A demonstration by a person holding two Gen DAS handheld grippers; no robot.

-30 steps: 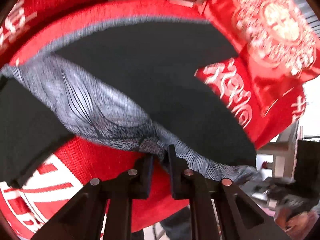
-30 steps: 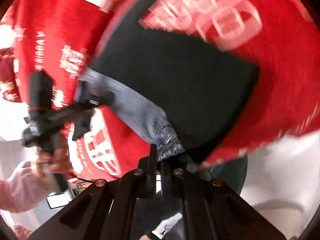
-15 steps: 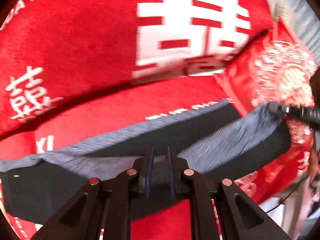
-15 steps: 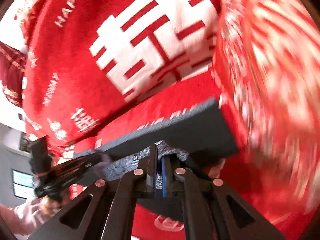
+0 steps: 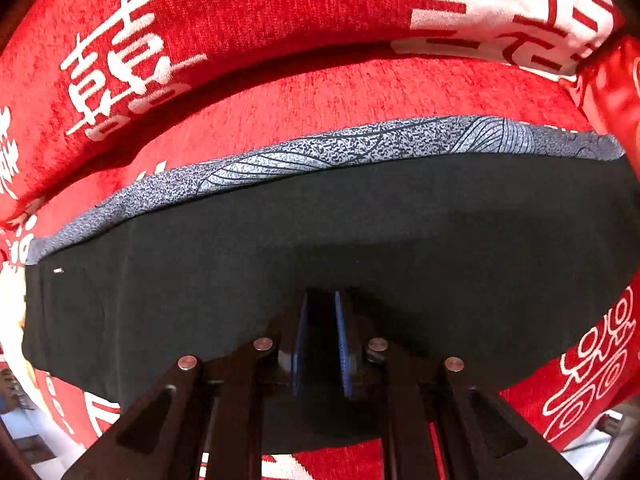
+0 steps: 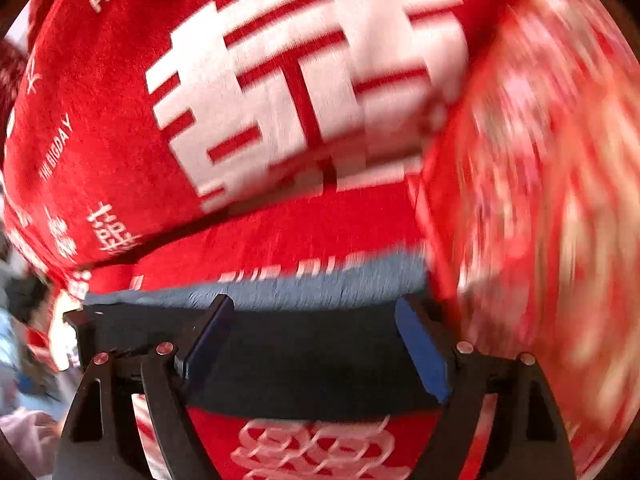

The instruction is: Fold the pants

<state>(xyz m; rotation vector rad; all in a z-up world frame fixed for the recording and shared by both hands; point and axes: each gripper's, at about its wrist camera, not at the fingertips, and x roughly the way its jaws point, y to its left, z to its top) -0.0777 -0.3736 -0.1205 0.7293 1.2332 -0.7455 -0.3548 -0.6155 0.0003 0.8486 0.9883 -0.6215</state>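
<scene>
While the red cover [image 5: 320, 96] fills both views, the pants [image 5: 280, 240] lie folded flat on it, long axis left-right, patterned grey edge on the far side. Only the left wrist view shows that leaf pattern sharply; right view is blurred. Left gripper [image 5: 320, 312] points steeply down, pinched on black cloth. Right gripper [image 6: 316, 320] jaws just opened wide, pads clear of the pants.

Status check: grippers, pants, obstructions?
Left gripper shut on pants. Right gripper jaws just opened, pants released. Pants folded on red blanket. Nothing obstructing.
</scene>
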